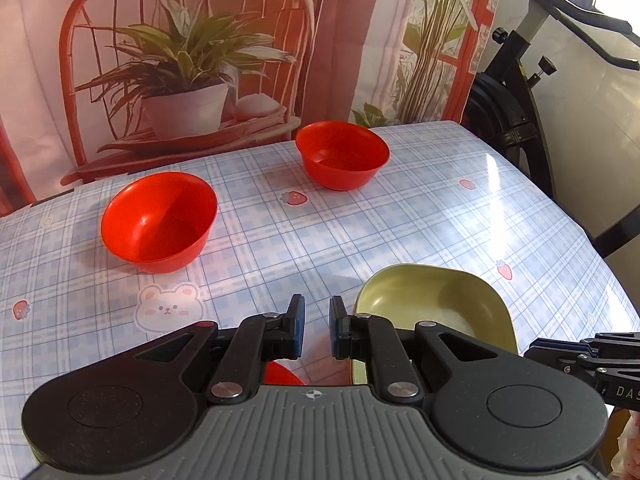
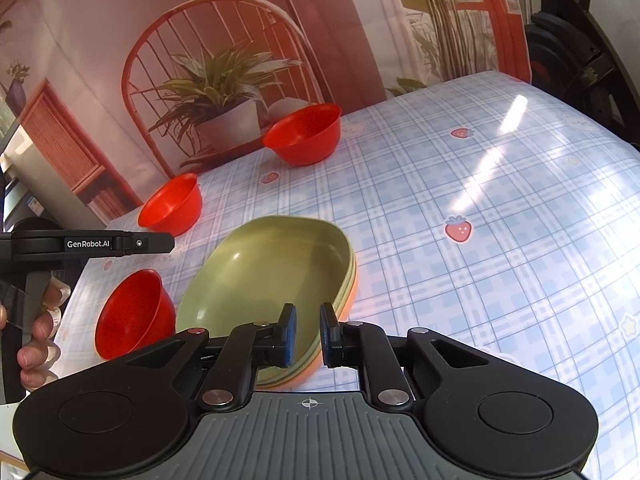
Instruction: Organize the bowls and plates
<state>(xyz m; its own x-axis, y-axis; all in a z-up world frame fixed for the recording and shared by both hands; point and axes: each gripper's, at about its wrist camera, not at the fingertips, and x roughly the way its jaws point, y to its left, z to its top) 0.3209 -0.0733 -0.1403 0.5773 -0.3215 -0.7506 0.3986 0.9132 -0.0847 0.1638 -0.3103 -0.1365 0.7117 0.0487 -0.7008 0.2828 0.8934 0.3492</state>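
Three red bowls stand on the checked tablecloth. In the left wrist view one (image 1: 160, 220) is at mid left, one (image 1: 342, 154) near the far edge, and a sliver of the third (image 1: 280, 374) shows under my left gripper (image 1: 317, 328). A stack of green plates on an orange one (image 2: 264, 276) lies in front of my right gripper (image 2: 308, 334), whose fingers straddle the stack's near rim with a small gap. The left gripper is slightly open and empty, above the table left of the green plate (image 1: 432, 300). The right wrist view shows the near bowl (image 2: 132, 312), the middle bowl (image 2: 172, 204) and the far bowl (image 2: 304, 134).
A printed backdrop with a chair and plant (image 1: 188, 72) hangs behind the table. An exercise bike (image 1: 520, 80) stands off the table's right side. The tablecloth (image 2: 500, 220) stretches to the right of the plates. The left gripper body (image 2: 80, 244) shows at the right view's left edge.
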